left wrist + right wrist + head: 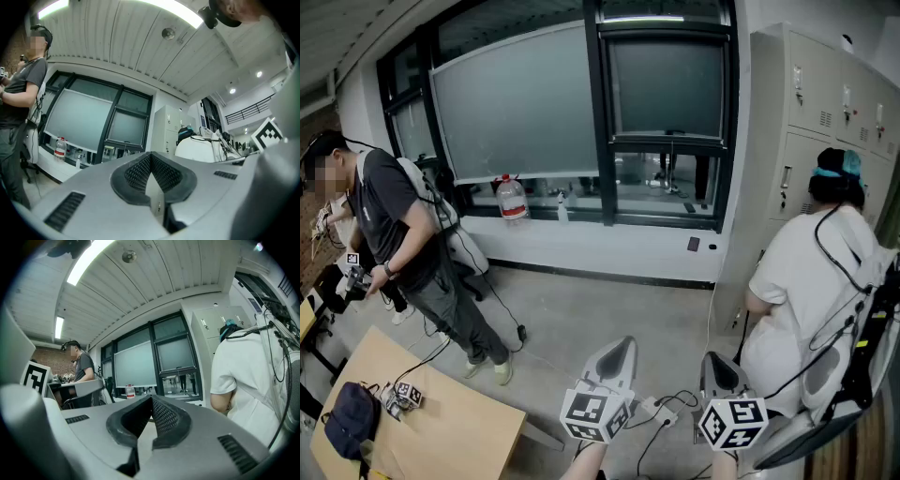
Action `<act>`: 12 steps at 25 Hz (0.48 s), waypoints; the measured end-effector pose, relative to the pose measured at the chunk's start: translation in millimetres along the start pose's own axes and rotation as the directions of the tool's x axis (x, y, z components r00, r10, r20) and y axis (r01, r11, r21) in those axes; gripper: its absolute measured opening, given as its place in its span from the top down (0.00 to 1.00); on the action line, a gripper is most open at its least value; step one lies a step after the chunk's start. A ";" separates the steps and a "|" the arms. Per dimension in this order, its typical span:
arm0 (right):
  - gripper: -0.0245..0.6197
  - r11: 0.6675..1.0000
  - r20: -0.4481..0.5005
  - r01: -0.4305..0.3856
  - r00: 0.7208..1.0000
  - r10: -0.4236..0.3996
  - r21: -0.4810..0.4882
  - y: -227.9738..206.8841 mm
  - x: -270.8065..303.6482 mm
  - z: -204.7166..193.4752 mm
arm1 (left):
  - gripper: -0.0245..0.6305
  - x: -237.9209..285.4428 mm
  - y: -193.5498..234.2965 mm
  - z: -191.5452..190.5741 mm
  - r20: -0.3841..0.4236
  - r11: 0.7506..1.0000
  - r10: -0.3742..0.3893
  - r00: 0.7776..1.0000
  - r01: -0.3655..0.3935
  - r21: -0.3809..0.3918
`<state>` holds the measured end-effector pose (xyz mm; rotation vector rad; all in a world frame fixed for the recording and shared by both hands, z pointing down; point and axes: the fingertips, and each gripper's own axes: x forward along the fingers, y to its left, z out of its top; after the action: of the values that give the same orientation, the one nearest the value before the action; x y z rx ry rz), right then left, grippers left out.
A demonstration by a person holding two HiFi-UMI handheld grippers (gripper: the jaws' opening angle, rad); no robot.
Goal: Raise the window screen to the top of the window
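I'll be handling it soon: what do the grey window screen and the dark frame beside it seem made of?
The grey window screen looks like matte fabric or mesh: evenly dull, no glare. The black window frame looks like painted metal, probably: slim, straight bars.

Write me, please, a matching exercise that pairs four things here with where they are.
Things:
1 bottle
2 bag
3 lockers
4 screen

Places:
A on the table
B across the window
C on the sill
D right of the window

Pairs: 1-C; 2-A; 3-D; 4-B
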<state>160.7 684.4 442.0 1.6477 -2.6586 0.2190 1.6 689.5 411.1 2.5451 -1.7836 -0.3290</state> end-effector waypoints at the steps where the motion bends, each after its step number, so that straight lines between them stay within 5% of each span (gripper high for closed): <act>1: 0.96 1.000 0.001 0.000 1.000 0.000 0.000 -2.6 1.1 -0.5 | 0.96 2.0 -1.5 -2.2 -0.004 1.000 -0.001 1.000 0.001 0.003; 12: 0.96 1.000 -0.022 -0.028 0.999 0.028 -0.012 -30.2 14.1 -9.0 | 0.96 20.8 -8.4 -17.0 -0.038 0.999 0.031 0.999 -0.030 0.018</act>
<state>180.7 659.6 455.5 1.5965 -2.6627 0.2194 19.3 671.3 423.2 2.5153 -1.8180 -0.2629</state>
